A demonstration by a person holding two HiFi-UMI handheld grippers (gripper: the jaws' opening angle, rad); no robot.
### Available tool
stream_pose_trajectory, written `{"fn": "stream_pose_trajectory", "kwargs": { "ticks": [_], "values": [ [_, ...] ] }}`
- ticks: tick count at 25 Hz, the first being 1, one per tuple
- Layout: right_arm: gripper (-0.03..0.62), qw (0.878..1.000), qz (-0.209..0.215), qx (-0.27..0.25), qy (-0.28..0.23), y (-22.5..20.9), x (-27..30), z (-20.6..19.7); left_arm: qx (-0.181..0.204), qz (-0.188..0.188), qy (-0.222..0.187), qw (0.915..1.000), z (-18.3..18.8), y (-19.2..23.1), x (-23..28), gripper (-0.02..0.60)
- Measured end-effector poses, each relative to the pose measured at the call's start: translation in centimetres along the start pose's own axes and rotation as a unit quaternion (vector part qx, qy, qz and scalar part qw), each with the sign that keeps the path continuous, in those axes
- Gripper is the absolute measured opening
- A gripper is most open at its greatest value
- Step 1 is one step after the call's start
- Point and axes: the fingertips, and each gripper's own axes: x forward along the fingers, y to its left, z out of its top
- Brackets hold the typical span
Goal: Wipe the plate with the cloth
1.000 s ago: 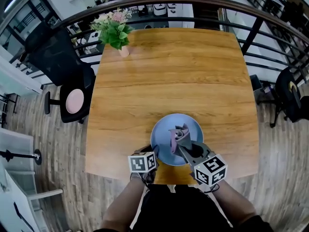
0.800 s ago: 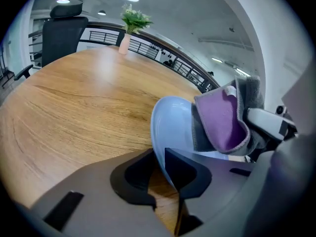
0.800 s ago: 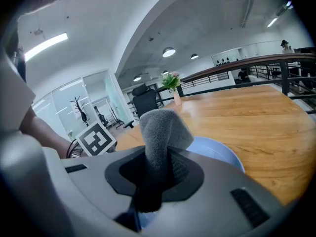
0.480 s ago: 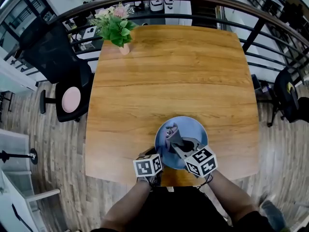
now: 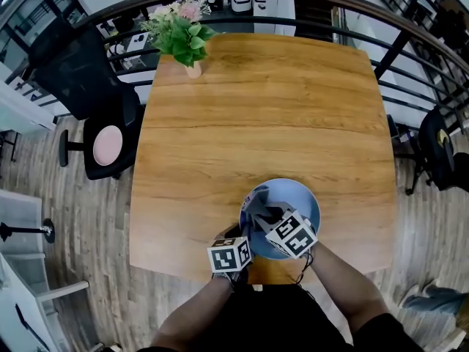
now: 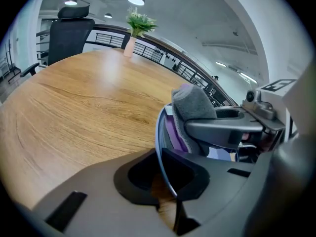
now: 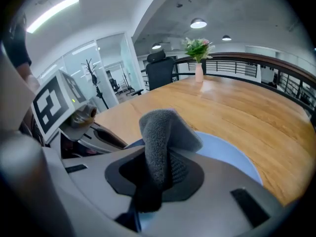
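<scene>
The plate [image 5: 306,199] lies at the near edge of the surface [image 5: 264,108], right of its middle. The left tool [image 5: 240,235] meets the plate's near-left rim, which stands between its jaws. The right tool [image 5: 265,215] reaches over the plate from the near side, with the cloth [image 5: 256,202] between its jaws on the plate's left part. A flower vase [image 5: 192,68] stands at the far left corner, a chair [image 5: 102,134] left of the surface, and a railing [image 5: 352,6] beyond its far edge

No legible text, labels or numbers
</scene>
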Motion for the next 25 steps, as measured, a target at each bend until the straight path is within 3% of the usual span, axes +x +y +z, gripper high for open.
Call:
{"fn": "stream_pose_trajectory", "kwargs": {
  "ticks": [5,11,25],
  "values": [
    [0.073,0.999,-0.002,-0.037,0.040,-0.1,1.5,0.0,0.007,-0.008,0.001,0.9999,0.0,0.0,0.1,0.051],
    [0.074,0.999,-0.005,-0.020,0.050,-1.1,2.3,0.1,0.012,-0.005,-0.003,0.9999,0.0,0.1,0.1,0.051],
    [0.072,0.990,-0.113,0.032,0.076,-8.0,-0.6,-0.9,0.011,-0.001,-0.012,0.9999,0.1,0.1,0.1,0.050]
  ]
}}
